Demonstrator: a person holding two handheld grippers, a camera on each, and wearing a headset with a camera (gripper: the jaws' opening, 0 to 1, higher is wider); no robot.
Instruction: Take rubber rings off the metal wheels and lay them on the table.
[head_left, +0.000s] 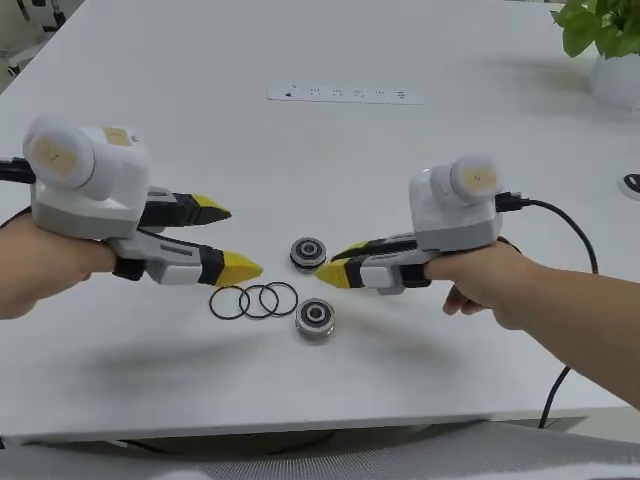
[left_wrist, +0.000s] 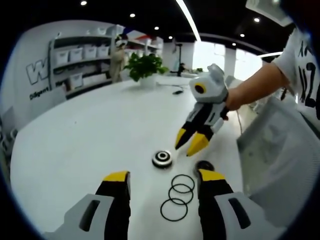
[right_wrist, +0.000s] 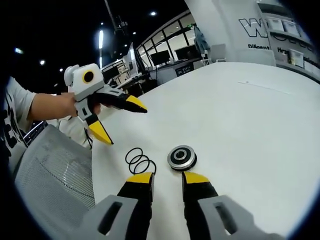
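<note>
rubber rings, three of them, are laid flat on the table in an overlapping row, just left of the nearer metal wheel. a second wheel is lying flat just behind it. dark bands are seen round both rims, but whether rings are left on them cannot be told for certain.

the left gripper is held wide open with nothing in it, above the table and close to the left end of the row. the right gripper is pointed at the gap between the two wheels, its jaws parted only narrowly and nothing held between them.

several slips are judged likely. neither wheel is pinned, so it could be shoved across the smooth top when a ring is picked at, unless it is steadied by the other gripper. the laid rings could be caught and dragged by the lower left jaw, which is hung near them. a stretched ring could be flicked away on release.

the near table edge lies closer to the work than the others, and a ring or wheel could be lost over it. broad bare table is offered beyond and to both sides. the socket strip and the plant are well apart. the right gripper's cable is trailed over the near edge and could be snagged.
</note>
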